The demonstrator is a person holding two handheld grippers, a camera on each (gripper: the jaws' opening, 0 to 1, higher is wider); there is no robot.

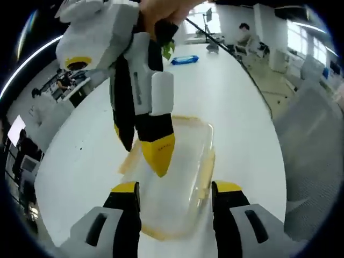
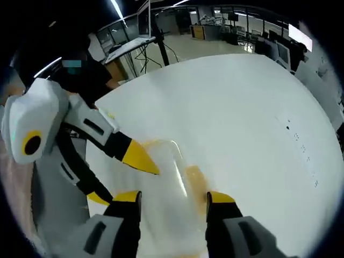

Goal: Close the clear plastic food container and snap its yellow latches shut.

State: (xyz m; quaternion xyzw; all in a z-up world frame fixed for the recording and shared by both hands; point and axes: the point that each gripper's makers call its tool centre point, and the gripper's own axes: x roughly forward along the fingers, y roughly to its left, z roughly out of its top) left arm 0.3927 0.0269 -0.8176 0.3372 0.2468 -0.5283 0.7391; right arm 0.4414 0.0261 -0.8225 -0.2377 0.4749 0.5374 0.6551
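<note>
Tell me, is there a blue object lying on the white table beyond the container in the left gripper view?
Yes, a blue object lies on the white table beyond the clear container.

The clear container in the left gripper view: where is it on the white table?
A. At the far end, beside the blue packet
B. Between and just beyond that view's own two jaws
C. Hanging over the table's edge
B: the clear container lies on the white table right ahead of the left gripper, whose jaws stand apart either side of it.

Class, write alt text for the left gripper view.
A clear plastic food container with yellow latches sits on a white table. The right hand-held gripper points down onto its lid, above the left hand-held gripper, which is open.
</note>
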